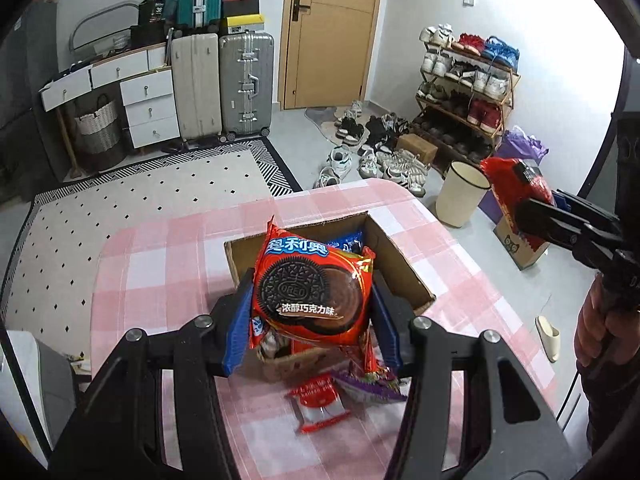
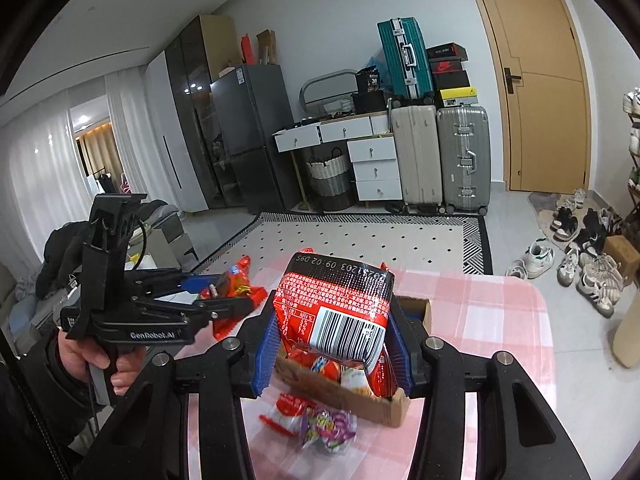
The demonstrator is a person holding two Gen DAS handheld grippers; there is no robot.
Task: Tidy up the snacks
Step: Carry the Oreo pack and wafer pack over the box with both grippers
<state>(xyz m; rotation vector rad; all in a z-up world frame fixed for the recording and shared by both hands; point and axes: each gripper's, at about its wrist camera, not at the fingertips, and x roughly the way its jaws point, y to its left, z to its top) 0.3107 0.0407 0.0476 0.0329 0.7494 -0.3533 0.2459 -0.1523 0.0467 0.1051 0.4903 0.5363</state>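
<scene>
My left gripper is shut on a red Oreo packet and holds it above the open cardboard box on the pink checked table. It also shows in the right wrist view. My right gripper is shut on a red snack bag with a barcode, above the box's near end; it also shows at the right of the left wrist view. The box holds several packets. A red-white packet and a purple packet lie on the table before the box.
Beyond the table's right edge stand a cream bin and a small carton on the floor. A slipper lies by the table. Shoes and a shoe rack are behind. A rug lies left.
</scene>
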